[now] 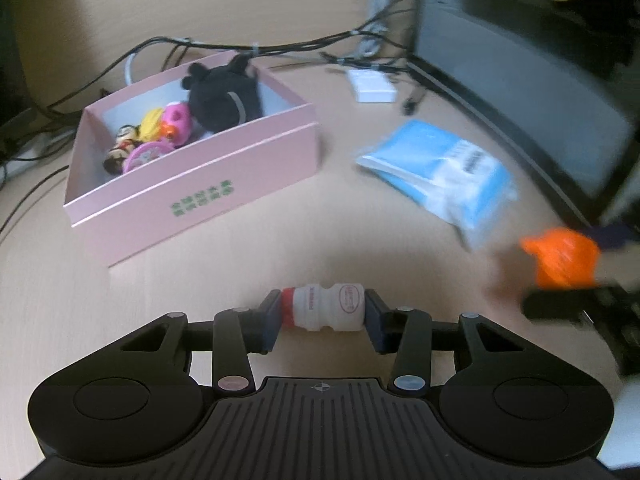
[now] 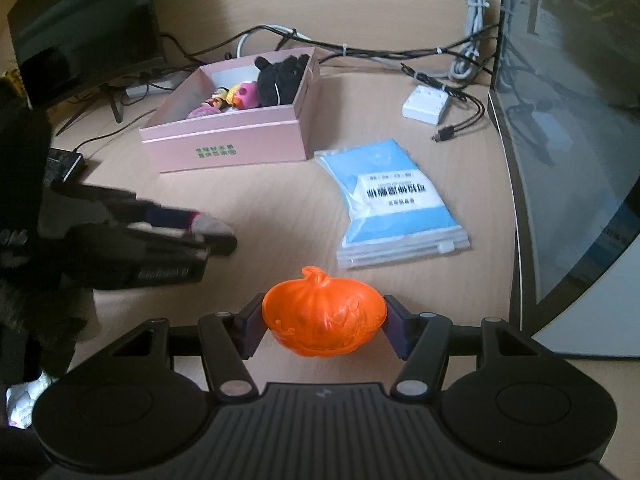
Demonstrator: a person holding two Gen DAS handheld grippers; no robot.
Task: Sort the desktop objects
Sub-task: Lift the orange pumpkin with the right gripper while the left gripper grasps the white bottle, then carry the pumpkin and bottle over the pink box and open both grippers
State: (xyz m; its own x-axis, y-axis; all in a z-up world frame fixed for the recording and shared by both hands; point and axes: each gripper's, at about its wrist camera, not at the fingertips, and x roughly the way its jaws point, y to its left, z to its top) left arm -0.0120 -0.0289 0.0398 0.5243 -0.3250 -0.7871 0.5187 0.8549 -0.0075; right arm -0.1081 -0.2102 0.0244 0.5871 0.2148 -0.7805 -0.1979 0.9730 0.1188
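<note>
One bottle (image 1: 324, 307), one pumpkin (image 2: 324, 311), each clamped between jaws

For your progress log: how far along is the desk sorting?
Done: toys already lie in the pink box. In hand: left gripper holds a bottle, right gripper a pumpkin. Left: blue packet and white block on the desk.
</note>
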